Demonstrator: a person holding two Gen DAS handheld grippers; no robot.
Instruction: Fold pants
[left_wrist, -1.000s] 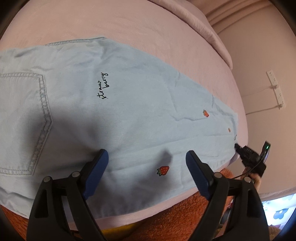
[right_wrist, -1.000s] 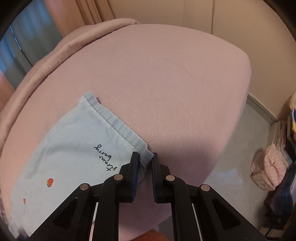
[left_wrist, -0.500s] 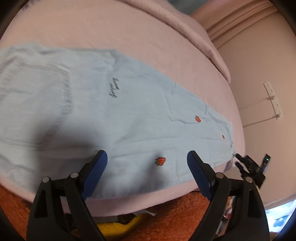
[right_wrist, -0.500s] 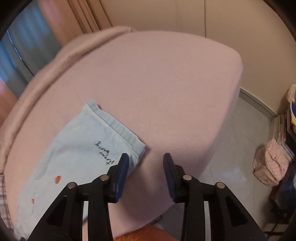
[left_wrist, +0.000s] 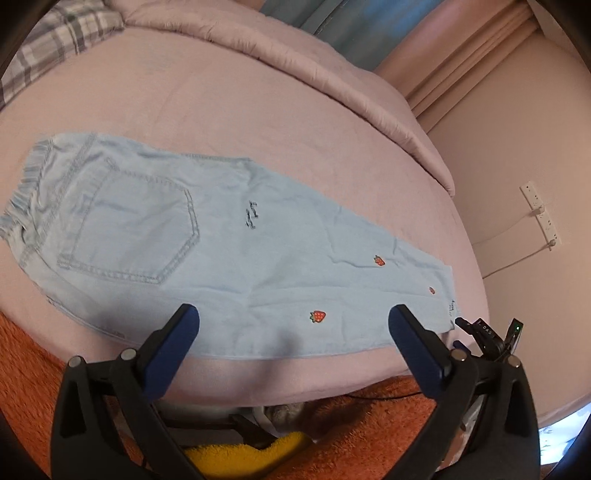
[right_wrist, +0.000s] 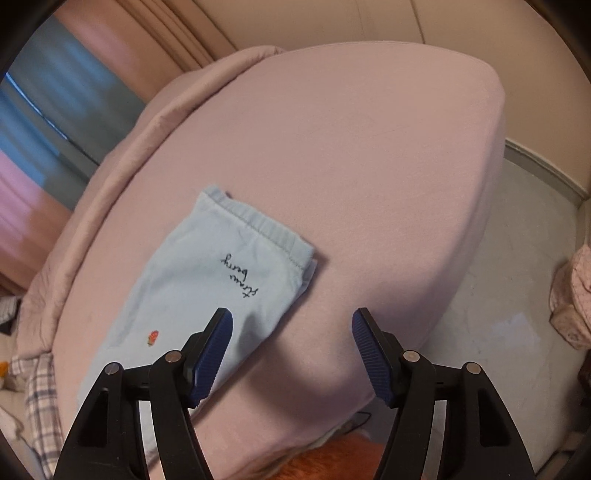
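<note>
The light-blue pants (left_wrist: 229, 254) are laid flat lengthwise on the pink bed (left_wrist: 258, 122). Above their near edge the left hand-held gripper (left_wrist: 293, 330) is held wide open, gripping nothing. The right hand-held gripper (right_wrist: 291, 332) is likewise spread wide and empty beside the waistband (right_wrist: 273, 236)

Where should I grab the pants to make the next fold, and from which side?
Probably the hem corner, coming in low from the near bed edge. The pants lie flat and folded lengthwise on the bed, so only edges offer a pinch; the hem's stitched layers are stacked there. The open right gripper is nearest.
</note>
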